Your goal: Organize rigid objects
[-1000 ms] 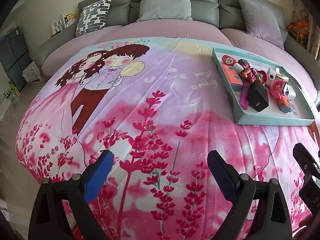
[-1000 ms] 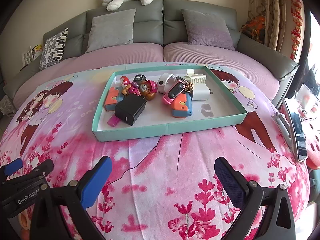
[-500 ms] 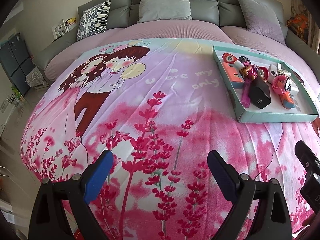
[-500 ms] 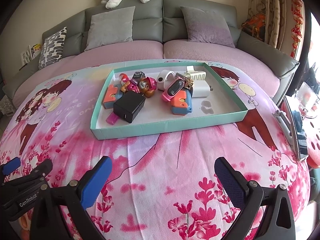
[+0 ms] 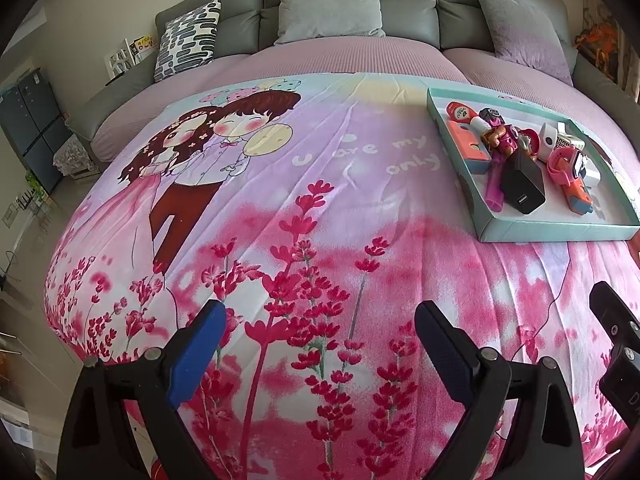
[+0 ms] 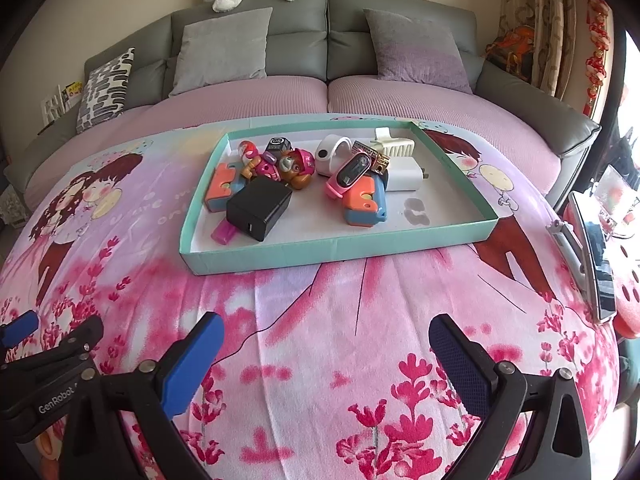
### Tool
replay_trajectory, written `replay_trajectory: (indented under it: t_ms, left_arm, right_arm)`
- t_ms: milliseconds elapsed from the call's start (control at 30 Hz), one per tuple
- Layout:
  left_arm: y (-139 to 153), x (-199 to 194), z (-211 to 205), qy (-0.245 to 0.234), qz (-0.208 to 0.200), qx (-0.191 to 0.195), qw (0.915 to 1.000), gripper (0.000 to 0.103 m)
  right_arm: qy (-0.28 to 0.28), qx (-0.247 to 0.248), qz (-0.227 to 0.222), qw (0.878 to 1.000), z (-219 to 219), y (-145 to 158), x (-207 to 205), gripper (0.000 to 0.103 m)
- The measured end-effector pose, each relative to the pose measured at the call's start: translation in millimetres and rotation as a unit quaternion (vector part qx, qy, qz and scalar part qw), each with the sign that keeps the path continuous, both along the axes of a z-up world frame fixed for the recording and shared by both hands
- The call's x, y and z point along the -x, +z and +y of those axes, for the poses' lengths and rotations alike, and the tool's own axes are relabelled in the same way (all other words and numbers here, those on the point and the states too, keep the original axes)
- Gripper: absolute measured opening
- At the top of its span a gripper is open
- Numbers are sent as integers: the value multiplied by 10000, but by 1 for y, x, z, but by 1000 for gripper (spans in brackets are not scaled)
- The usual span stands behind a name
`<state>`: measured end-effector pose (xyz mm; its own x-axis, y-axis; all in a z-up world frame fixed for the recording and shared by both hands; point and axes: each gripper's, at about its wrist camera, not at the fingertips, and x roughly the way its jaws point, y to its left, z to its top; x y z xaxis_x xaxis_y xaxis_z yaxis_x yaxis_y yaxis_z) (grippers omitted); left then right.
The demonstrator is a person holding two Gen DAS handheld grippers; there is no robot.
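Charger (image 6: 259, 208) lies in tray (image 6: 336, 252), tray on blanket (image 6: 320, 320).

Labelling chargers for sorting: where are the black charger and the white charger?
black charger (image 6: 259, 209), right wrist view, on its top face.
white charger (image 6: 402, 176), right wrist view, on its top face.

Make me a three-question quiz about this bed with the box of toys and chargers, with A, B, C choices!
1. Where is the black charger?
A. inside the teal tray
B. on the sofa cushion
C. on the floor

2. What colour is the smart band lying on the orange block?
A. green
B. pink
C. yellow

3. How is the right tool?
A. shut on the charger
B. shut on nothing
C. open and empty

Answers: 1 A, it lies within the tray walls near the front left corner. 2 B, its strap is pink around a dark screen. 3 C, its blue pads stand wide apart over the blanket.
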<state>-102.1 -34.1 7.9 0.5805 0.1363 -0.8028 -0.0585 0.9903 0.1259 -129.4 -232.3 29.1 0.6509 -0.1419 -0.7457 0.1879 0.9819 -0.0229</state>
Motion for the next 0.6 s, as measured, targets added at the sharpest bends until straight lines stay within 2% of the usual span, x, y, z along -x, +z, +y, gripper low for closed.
replay_trajectory:
  t_ms: [600]
  left_arm:
    - [-1, 0, -3, -73, 10, -29, 10000, 95]
  right_arm:
    - [-1, 0, 10, 10000, 0, -1, 0, 103]
